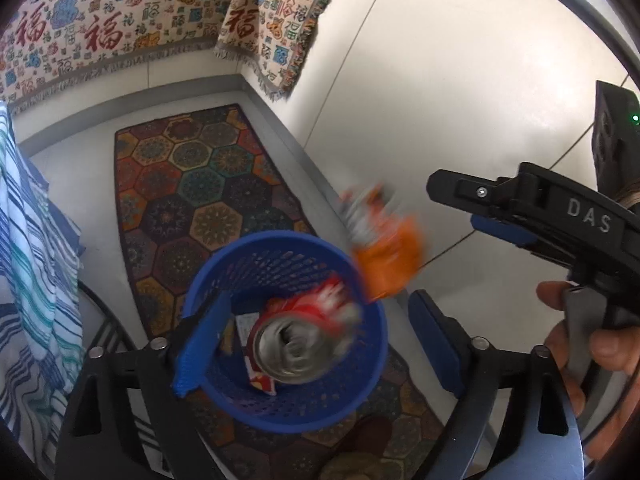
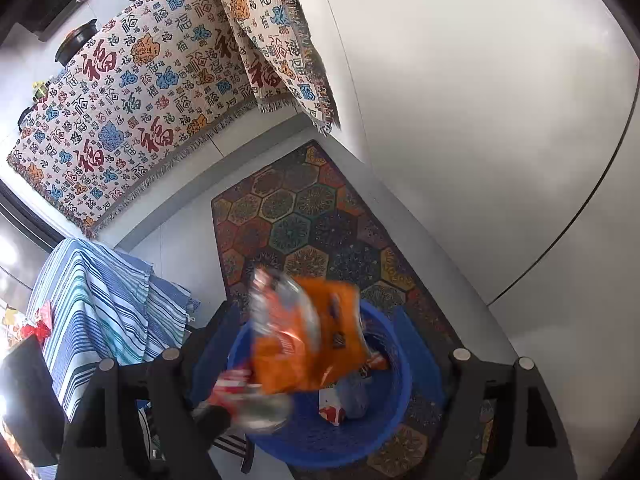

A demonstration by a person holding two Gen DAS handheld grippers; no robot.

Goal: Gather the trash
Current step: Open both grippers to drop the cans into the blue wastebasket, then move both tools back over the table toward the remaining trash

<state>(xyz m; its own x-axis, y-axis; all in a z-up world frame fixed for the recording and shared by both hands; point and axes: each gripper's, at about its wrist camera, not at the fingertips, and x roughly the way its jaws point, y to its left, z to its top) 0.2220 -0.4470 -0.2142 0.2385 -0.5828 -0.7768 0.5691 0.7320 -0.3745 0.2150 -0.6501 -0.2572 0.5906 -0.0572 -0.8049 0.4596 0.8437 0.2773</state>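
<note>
While both my pairs of fingers stand wide apart over the blue basket (image 1: 280,412), nothing is pressed between them. My left gripper (image 1: 320,344) has its blue pads at each side of the red can (image 1: 296,340), but the can is blurred and free of them, over the mouth of the basket. My right gripper (image 2: 316,344) is the same: the orange snack bag (image 2: 308,340) hangs blurred between its fingers, not held, above the basket's rim.

To do this step well, I think I should keep both hands quiet above the opening until the two things are inside. In the left view the bag shows just at the rim's far right edge, so it may catch there or slip outside onto the patterned rug (image 1: 192,184); I cannot tell for sure. I would keep the fingers open and not lift away too early.

Some wrappers lie already at the bottom of the basket. Farther away the rug runs toward the wall, where a patterned cloth (image 1: 120,24) hangs.
</note>
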